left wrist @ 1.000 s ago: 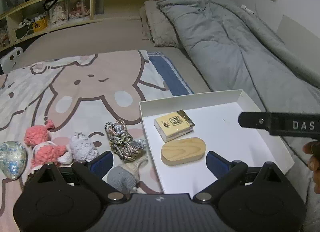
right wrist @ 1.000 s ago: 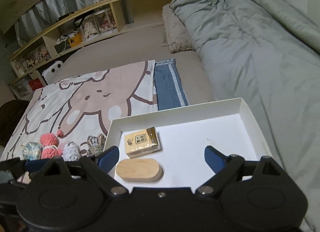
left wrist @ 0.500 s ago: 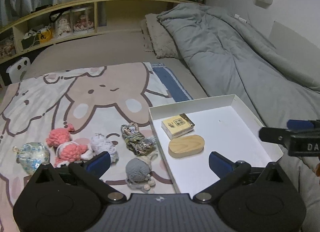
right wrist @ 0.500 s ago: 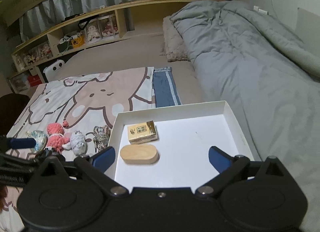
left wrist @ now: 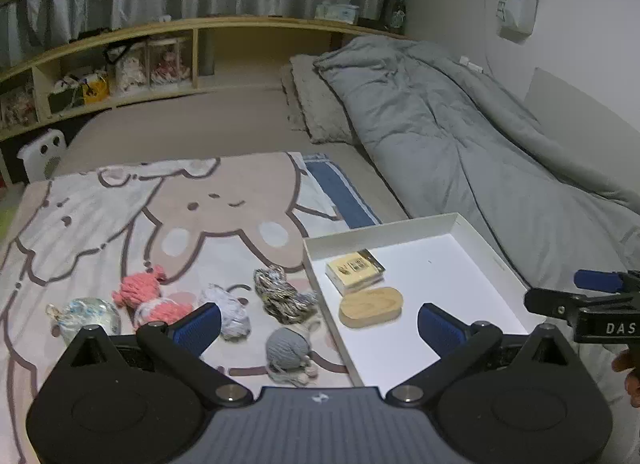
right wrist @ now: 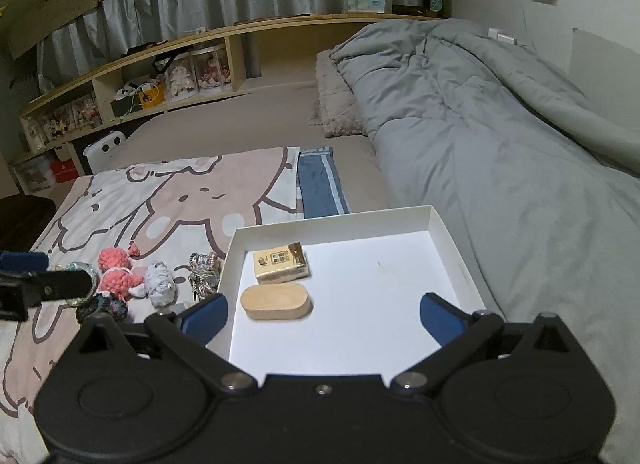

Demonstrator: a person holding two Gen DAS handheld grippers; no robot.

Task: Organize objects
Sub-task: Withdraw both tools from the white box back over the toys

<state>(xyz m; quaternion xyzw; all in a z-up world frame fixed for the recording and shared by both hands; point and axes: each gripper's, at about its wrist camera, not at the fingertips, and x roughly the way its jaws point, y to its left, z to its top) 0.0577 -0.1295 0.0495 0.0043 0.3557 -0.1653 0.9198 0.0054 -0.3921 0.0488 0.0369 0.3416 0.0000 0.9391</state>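
We hold both tools wide open and empty: nothing lies between the jaws of the left gripper [left wrist: 318, 322], and the right gripper [right wrist: 323, 316] hangs over the white tray [right wrist: 438, 220] just as bare, both having just finished spreading to full width. Just past the left gripper lies a grey knitted ball [left wrist: 287, 346] on the cartoon blanket [left wrist: 224, 200], beside the tray's left wall. A little further sit a pale grey bundle [left wrist: 230, 310], a mottled rope knot [left wrist: 282, 296], a pink knitted toy [left wrist: 148, 296] and a glassy shell-like ornament [left wrist: 86, 314]. Inside the tray, a wooden oval block [right wrist: 276, 301] lies just in front of a small yellow box [right wrist: 281, 264]; the rest of the floor is free. We judge we are between picks, with two things stowed and five loose. Next we need to lower one gripper around a soft piece, likely the nearest ball, and close gently. Beyond lie the grey duvet [left wrist: 460, 136] and the shelf [left wrist: 120, 60].
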